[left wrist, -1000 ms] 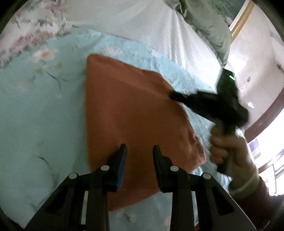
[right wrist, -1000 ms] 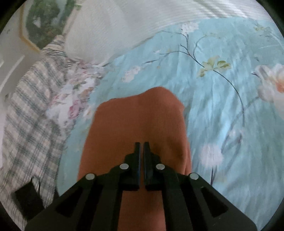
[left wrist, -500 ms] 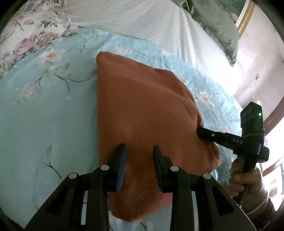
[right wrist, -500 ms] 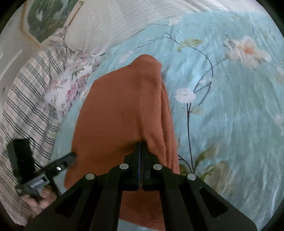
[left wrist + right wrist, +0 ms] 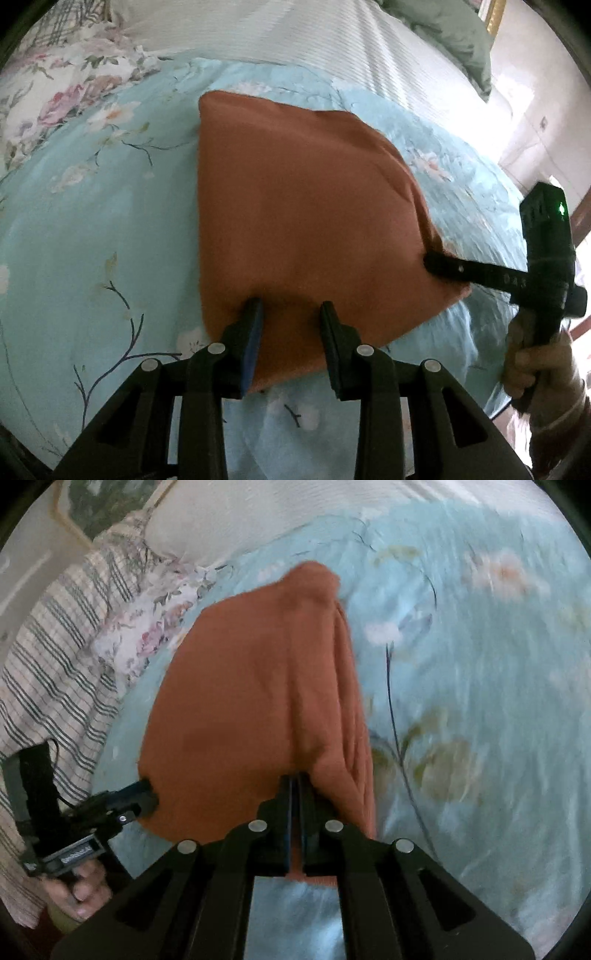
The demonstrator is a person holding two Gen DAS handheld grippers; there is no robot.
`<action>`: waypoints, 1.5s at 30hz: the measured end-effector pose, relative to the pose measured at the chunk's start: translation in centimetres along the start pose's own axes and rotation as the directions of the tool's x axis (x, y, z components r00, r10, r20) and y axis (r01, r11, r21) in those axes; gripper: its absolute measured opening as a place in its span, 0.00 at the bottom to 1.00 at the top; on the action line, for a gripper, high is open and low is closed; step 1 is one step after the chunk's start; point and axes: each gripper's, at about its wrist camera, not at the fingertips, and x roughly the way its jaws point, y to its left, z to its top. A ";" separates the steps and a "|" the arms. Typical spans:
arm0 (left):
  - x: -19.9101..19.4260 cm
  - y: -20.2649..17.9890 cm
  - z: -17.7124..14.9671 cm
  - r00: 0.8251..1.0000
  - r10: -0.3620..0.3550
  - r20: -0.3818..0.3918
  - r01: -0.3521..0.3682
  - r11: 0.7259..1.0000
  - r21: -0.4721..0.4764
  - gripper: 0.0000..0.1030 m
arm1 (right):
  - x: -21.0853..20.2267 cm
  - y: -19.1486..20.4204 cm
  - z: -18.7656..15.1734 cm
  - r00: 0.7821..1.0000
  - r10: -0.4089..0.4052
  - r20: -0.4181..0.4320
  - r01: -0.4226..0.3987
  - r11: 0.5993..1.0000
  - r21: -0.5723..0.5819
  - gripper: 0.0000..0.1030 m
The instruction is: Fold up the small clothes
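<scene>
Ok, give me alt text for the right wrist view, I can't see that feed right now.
The right claw is shut on an edge of the folded orange cloth, which lies on a light blue floral bedspread. At lower left the left claw, held in a hand, reaches the cloth's near left corner. Striped bedding lies along the left.
</scene>
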 end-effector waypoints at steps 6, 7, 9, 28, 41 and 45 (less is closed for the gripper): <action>-0.6 0.0 -0.3 1.000 0.017 0.001 -0.017 0.999 -0.032 0.34 | -0.7 0.3 0.1 1.000 -0.019 -0.004 0.019 1.000 -0.011 0.04; -0.7 0.1 -0.5 1.000 0.013 0.002 -0.013 0.999 -0.044 0.35 | -0.7 0.3 0.2 1.000 -0.016 -0.005 0.016 1.000 -0.009 0.04; -0.8 -0.1 -0.8 1.000 0.021 -0.001 -0.021 0.999 -0.048 0.35 | -0.9 0.3 0.0 1.000 -0.017 -0.004 0.017 1.000 -0.005 0.04; -5.6 -0.2 -6.1 0.967 0.254 0.010 -0.252 0.963 -0.092 0.80 | -6.4 2.9 -5.3 0.993 -0.102 0.058 0.109 0.983 -0.145 0.79; -8.3 -1.4 -6.0 0.934 0.349 0.068 -0.352 0.935 0.031 0.80 | -7.3 5.6 -6.5 0.991 -0.128 0.031 0.132 0.956 -0.261 0.86; -9.7 -1.8 -4.4 0.925 0.368 0.099 -0.373 0.927 0.043 0.82 | -8.2 6.4 -5.8 0.992 -0.118 0.039 0.124 0.949 -0.291 0.90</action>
